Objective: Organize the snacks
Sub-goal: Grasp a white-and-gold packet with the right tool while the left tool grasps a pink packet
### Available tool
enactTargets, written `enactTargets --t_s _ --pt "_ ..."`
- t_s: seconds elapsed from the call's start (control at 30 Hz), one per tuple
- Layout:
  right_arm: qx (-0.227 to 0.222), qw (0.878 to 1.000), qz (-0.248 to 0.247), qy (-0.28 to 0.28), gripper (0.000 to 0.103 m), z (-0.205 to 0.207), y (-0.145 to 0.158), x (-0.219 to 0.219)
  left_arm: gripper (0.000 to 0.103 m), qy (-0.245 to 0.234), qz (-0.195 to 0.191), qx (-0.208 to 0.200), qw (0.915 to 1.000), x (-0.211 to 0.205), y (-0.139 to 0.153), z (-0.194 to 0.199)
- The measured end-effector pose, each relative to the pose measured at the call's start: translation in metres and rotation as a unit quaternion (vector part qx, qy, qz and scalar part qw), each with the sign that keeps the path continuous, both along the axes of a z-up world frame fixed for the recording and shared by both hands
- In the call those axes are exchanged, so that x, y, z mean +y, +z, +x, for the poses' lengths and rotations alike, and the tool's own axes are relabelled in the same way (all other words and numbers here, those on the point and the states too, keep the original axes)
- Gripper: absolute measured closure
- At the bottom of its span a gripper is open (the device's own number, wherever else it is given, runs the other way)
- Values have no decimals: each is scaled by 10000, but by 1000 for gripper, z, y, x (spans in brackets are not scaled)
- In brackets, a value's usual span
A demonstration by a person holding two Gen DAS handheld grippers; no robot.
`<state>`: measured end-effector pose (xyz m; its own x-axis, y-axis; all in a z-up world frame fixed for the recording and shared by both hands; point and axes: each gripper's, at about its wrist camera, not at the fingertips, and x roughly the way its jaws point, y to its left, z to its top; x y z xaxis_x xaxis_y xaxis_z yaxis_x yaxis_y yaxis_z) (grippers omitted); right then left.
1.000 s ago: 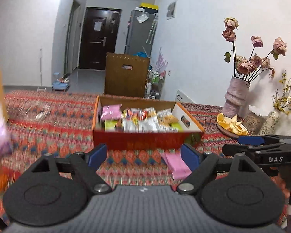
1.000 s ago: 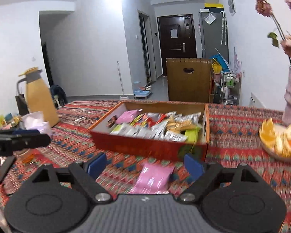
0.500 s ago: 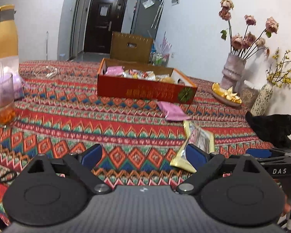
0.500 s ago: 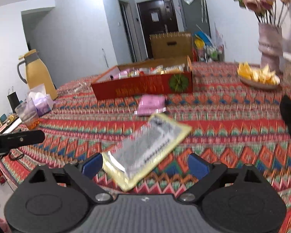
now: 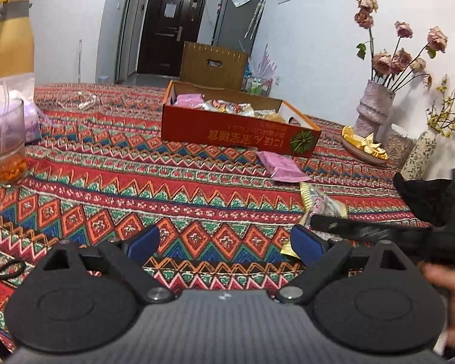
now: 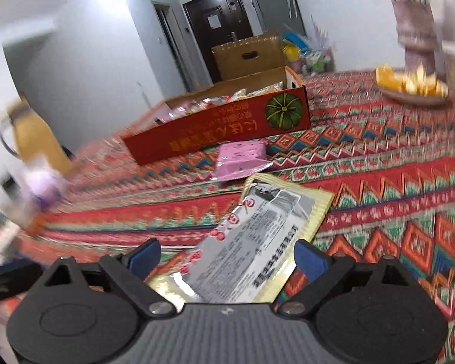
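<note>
1. Gold-edged snack packet (image 6: 251,242) is lying flat on the table (image 6: 394,182); your right hand-held gripper (image 6: 227,257) is straddling it, spread, to pinch it.
2. Your left hand-held gripper (image 5: 224,242) is waiting spread, empty, facing the red box (image 5: 233,130).

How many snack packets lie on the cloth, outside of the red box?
2. A pink packet lies just in front of the box. A gold-edged packet lies nearer, between the open jaws of the right claw. Others may be hidden.

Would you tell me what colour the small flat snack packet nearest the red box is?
Pink; the small flat snack packet shows best in the right wrist view.
</note>
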<state>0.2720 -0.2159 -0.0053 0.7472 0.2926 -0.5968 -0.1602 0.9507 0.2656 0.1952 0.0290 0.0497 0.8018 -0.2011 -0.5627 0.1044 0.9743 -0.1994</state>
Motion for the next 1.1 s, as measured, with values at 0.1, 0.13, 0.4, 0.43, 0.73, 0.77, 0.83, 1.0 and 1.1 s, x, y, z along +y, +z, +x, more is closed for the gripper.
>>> enactTargets --t_s 0.1,0.13,0.4,0.43,0.73,0.77,0.83,1.0,1.1 --pt "-60 9975 -651 274 9 7 -10 25 9 30 29 105 9999 1 -6 10" --pt "-146 9943 -1006 326 12 7 -12 33 8 65 41 117 9999 2 -7 13" --pt "-147 9913 -1295 194 12 9 -12 -13 8 -12 268 199 9994 -10 -17 34" --pt "-109 9921 -1245 129 12 10 -12 -21 8 -44 268 235 9994 -13 -18 38" --pt "53 9976 -624 -306 7 42 -12 -65 9 -440 447 273 9977 -78 -14 114" --pt "14 9976 -620 -295 6 45 -14 -67 9 -528 493 225 9971 -88 -14 125" --pt "-77 9952 -950 -240 9 53 -18 -65 8 -709 554 195 9958 -109 -15 154" --pt "-152 9926 -1190 -174 12 53 -13 -70 8 -934 783 303 9921 -143 -29 215" --pt "-219 9910 -1305 -197 12 44 -10 -73 9 -876 1102 273 9897 -158 -41 234"
